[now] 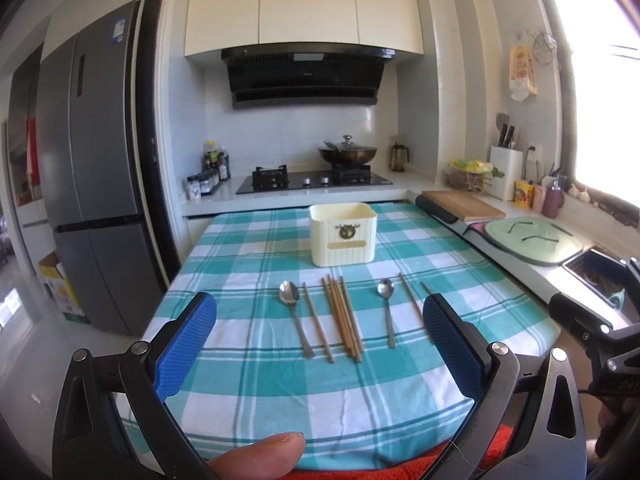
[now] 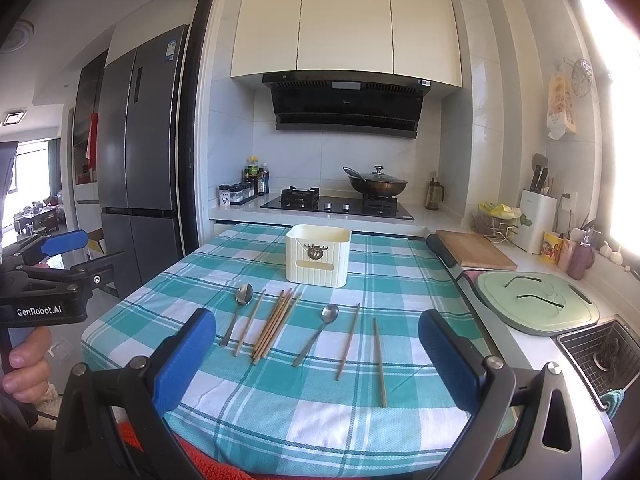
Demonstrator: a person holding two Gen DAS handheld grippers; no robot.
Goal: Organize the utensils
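Chopsticks [image 2: 276, 326] and two spoons [image 2: 316, 332] lie in a loose row before the cream holder [image 2: 318, 256] on the checked cloth [image 2: 400, 280]. Both grippers, left [image 1: 320, 350] and right [image 2: 318, 354], hover spread and empty. Thin sticks could roll off the near edge; the middle lies open.

Teal-and-white checked tablecloth [image 1: 248, 380], cream holder [image 1: 343, 236], silver spoons [image 1: 289, 293], tan chopsticks [image 1: 343, 316].

Two metal spoons, left [image 2: 237, 312] and right [image 2: 316, 334]; one cream holder box [image 2: 318, 254]; three single wooden chopsticks [image 2: 249, 328] [image 2: 347, 342] [image 2: 379, 362]; one bundle of chopsticks [image 2: 276, 326], its count unclear.
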